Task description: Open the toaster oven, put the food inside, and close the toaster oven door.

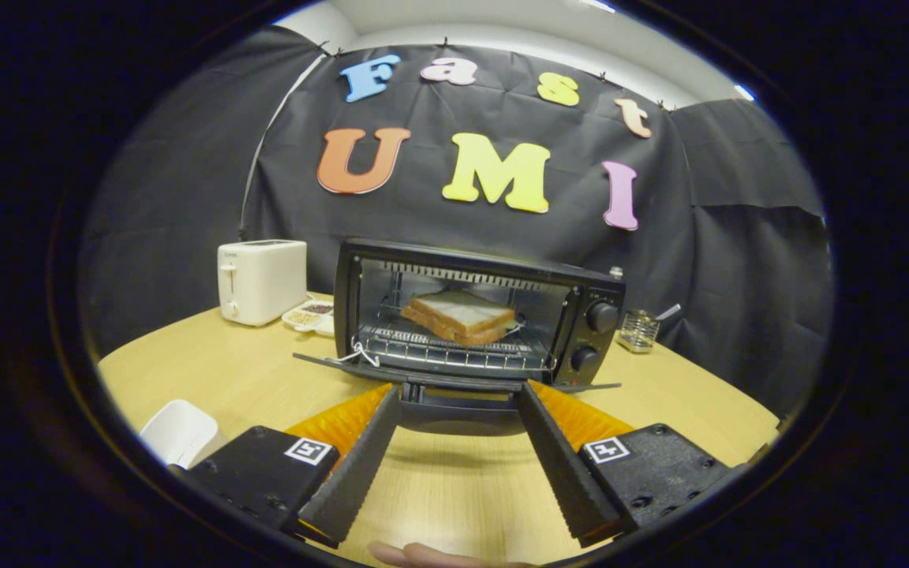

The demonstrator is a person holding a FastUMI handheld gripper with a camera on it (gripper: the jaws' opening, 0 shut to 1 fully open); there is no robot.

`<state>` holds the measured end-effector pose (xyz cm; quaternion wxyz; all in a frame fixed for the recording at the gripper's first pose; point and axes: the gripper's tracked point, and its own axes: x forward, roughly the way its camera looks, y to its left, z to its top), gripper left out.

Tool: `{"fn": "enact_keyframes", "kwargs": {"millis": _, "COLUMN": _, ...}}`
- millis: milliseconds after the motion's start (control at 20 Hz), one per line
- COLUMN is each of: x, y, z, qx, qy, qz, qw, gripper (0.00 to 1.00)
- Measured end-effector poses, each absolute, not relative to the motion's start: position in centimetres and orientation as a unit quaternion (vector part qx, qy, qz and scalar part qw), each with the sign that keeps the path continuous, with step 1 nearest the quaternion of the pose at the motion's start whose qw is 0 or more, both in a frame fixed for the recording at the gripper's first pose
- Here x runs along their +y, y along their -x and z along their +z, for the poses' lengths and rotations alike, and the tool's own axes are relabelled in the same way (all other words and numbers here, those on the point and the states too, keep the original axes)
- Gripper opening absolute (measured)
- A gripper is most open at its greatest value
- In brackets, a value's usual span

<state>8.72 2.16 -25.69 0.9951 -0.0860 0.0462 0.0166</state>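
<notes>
The gripper (458, 398) is spread wide, its two fingers (360, 457) parted with nothing clamped between them. Their tips reach just under the front edge of the lowered door (454, 379) of the toaster oven (478, 315), one tip on either side of the door handle (461, 393); whether they touch the door cannot be told. Bare wooden tabletop (454, 489) shows in the gap between the fingers, and part of a person's finger (423, 556) shows at the near end of that gap.

The toaster oven stands just ahead of the fingers with its door folded down flat and open. Inside, on the wire rack (454, 347), lies the food, a sandwich (458, 315) of sliced bread, set toward the middle of the chamber. Two round knobs (601, 317) sit one above the other on the oven's panel. A thin white cord (360, 355) hangs at the door's hinge corner.

Beside the oven stands a white pop-up toaster (261, 280), with a small divided dish (308, 315) between the two. On the oven's other side is a small wire holder (637, 330). Near one finger's base lies a white, rounded object (178, 432).
</notes>
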Motion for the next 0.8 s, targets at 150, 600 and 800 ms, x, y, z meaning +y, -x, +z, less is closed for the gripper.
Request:
{"fn": "enact_keyframes", "kwargs": {"millis": 150, "x": 2.4, "y": -9.9, "z": -23.7, "qx": 0.028, "qy": 0.084, "qz": 0.015, "qw": 0.996, "gripper": 1.0}}
{"fn": "enact_keyframes", "kwargs": {"millis": 600, "x": 3.9, "y": -10.2, "z": -14.9, "qx": -0.018, "qy": 0.09, "qz": 0.028, "qw": 0.995, "gripper": 1.0}}
{"fn": "enact_keyframes", "kwargs": {"millis": 800, "x": 4.0, "y": -6.3, "z": -8.3, "qx": -0.082, "qy": 0.126, "qz": 0.023, "qw": 0.988, "gripper": 1.0}}
